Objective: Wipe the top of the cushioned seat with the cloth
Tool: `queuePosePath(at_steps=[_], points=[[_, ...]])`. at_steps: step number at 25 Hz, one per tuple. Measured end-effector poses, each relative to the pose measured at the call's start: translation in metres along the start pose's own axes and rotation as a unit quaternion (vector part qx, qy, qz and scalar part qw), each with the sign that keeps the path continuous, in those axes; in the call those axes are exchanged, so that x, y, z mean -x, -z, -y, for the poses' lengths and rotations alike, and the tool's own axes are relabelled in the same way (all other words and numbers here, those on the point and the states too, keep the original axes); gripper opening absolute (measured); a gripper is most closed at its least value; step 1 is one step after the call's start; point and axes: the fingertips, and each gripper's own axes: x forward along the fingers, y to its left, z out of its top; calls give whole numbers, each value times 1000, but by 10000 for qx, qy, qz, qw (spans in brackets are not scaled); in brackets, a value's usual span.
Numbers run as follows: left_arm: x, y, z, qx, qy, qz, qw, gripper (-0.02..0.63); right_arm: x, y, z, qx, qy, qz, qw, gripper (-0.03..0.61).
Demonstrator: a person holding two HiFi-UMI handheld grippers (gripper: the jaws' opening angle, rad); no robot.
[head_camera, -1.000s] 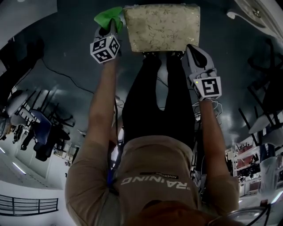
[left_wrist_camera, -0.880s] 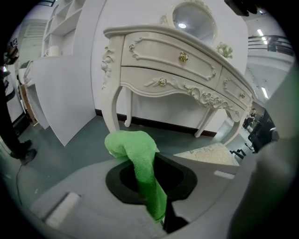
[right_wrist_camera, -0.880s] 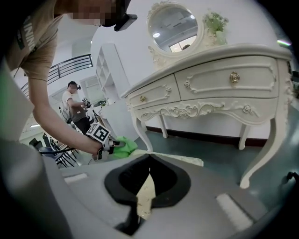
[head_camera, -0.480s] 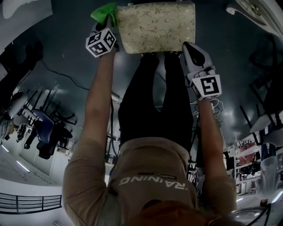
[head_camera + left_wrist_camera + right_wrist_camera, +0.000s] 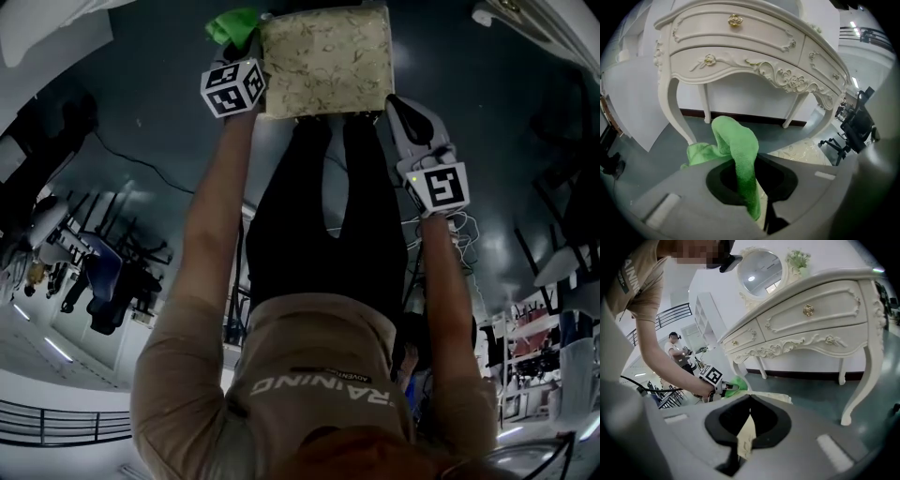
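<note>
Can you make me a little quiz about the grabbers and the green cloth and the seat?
1. True or false: the left gripper is shut on the green cloth.
2. Pick one. In the head view, where is the cloth compared with the cushioned seat?
A. by its left edge
B. by its right edge
C. spread over its middle
3. Fill in the gap: in the right gripper view, the right gripper has its jaw tips ____, with no cloth between them.

Key: 1 true; 2 A; 3 together.
</note>
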Motion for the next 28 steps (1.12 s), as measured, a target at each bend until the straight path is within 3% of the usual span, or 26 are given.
queuePosePath(at_steps=[9,20,23,28], points=[[-34,-18,114,-176,450,86,9988,47,45,21,50,-176,254,-27,9995,2],[-56,-21,234,-47,1064,37,9943,47,84,29,78,-337,409,130,9985,2],[-62,-19,266,53,1423,-30,9898,47,91,38,82,-374,414,87,9984,2],[-50,-11,318,-144,2126,-47,9770,46,96,60,74,-406,304,-91,9987,2]])
